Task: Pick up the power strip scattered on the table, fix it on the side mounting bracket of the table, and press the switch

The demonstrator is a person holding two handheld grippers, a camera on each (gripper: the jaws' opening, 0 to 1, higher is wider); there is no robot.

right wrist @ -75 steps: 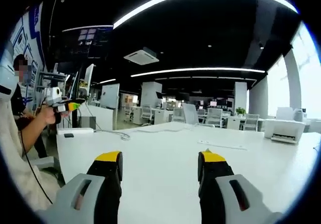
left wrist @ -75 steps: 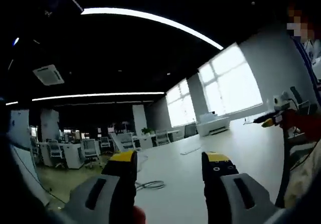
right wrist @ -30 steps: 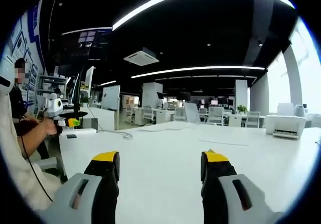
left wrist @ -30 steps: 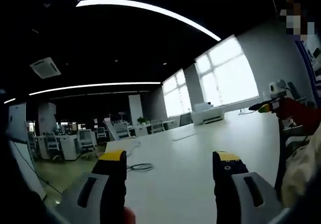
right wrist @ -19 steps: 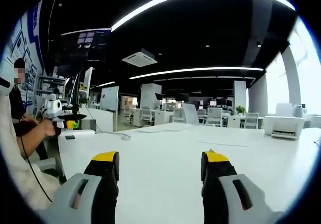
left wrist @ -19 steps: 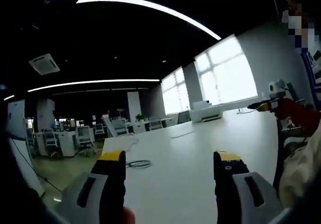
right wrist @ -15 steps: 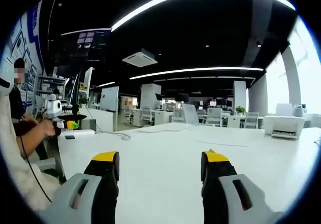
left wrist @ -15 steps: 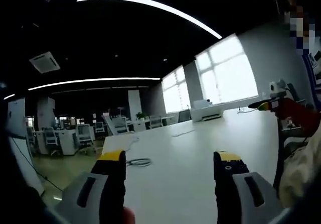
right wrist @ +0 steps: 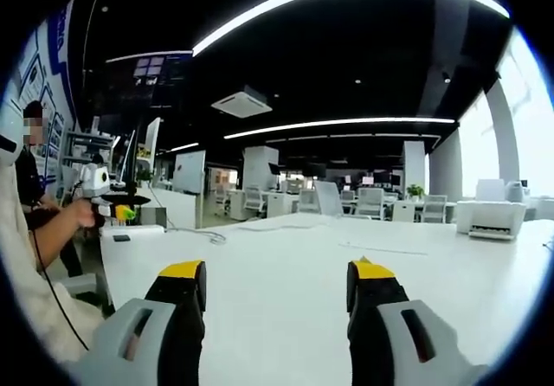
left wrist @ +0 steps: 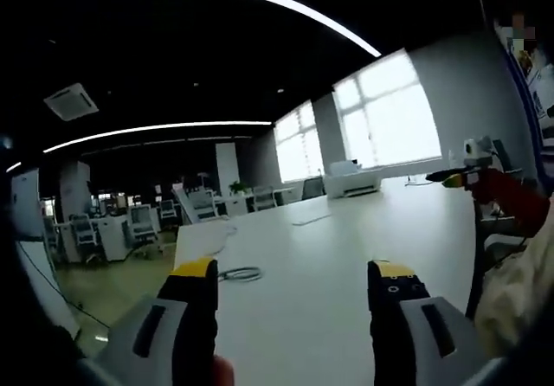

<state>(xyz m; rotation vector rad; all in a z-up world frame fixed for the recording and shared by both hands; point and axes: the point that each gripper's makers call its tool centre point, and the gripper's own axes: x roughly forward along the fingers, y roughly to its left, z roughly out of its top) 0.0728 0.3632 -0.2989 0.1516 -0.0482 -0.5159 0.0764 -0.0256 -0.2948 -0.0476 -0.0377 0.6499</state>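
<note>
While both jaws stand apart and empty, the left gripper (left wrist: 294, 269) and right gripper (right wrist: 270, 269) hover over the white bench (right wrist: 286, 256), a coiled cable (left wrist: 239, 274) near its edge

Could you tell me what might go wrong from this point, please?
The left gripper and right gripper both hover open over bare table, so reaching the power strip near the far corner may be slow. The cable by the edge could snag. A person sits nearby.

Open-plan office, dark ceiling (right wrist: 346, 48), lit strips.
Large white table (left wrist: 346, 239); bright windows (left wrist: 389, 113) along one wall; white desks and chairs (right wrist: 363, 202) beyond its far edge.
</note>
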